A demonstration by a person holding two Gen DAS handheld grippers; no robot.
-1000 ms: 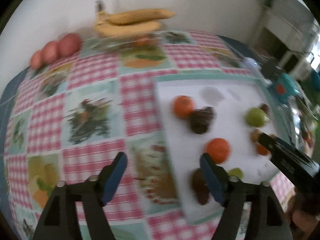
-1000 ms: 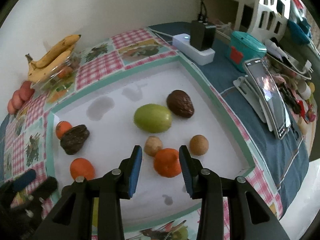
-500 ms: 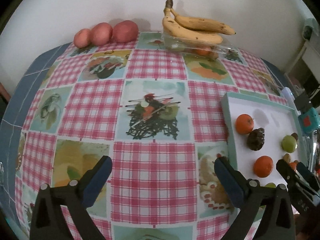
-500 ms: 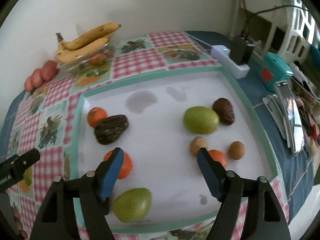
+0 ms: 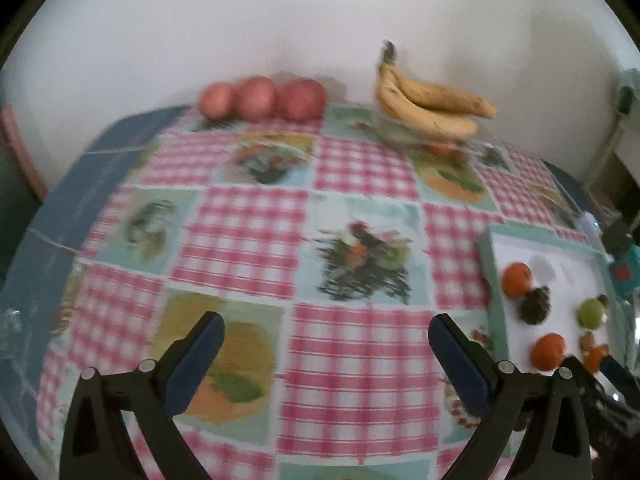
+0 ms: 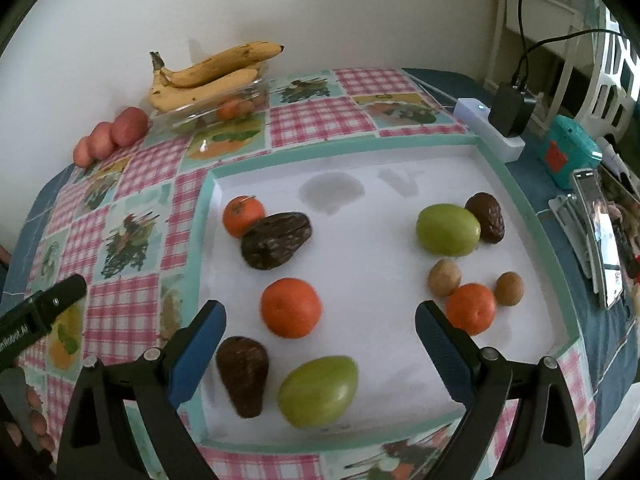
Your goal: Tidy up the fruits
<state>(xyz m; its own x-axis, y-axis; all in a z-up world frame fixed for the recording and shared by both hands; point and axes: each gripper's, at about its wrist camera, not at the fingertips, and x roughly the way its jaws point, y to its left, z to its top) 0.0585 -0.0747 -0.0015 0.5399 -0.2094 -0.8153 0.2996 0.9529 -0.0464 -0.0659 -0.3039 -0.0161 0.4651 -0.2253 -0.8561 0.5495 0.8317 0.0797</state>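
While opening, right tool empty

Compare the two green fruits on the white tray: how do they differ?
The near green fruit lies at the tray's front edge beside a dark avocado, apart from it; the far green fruit sits toward the back right, touching another dark avocado. The near one looks larger, though it is closer to the camera. Both are smooth, oval and green.

A plain white wall backs the worktop, spread with a pink-checked, fruit-print cloth over blue. White furniture and a white slatted chair stand at right in daylight.
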